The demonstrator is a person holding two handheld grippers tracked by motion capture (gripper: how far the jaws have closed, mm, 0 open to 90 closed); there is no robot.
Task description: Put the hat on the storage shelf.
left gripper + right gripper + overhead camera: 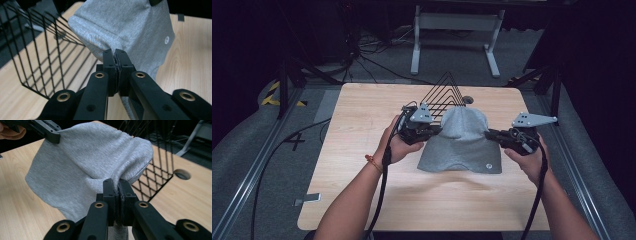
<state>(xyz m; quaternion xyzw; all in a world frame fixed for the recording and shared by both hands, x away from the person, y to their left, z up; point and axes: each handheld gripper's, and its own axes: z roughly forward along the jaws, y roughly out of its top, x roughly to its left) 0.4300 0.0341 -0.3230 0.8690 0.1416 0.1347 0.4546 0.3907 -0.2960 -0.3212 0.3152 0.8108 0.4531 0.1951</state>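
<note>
A grey folded garment (462, 145) hangs lifted over the middle of the wooden table (362, 190), its lower edge near the tabletop and a small white round mark (487, 165) at its lower right. My left gripper (437, 128) is shut on the garment's left edge (110, 47). My right gripper (488, 133) is shut on its right edge (117, 176). The cloth (82, 162) stretches between the two grippers. The left gripper's jaw (51, 133) shows at the top left of the right gripper view.
A black wire rack (447, 92) stands just behind the garment near the table's far edge, next to a round hole (468, 99) in the tabletop. A white metal frame (457, 35) stands on the floor beyond. Cables trail from both grippers toward the near edge.
</note>
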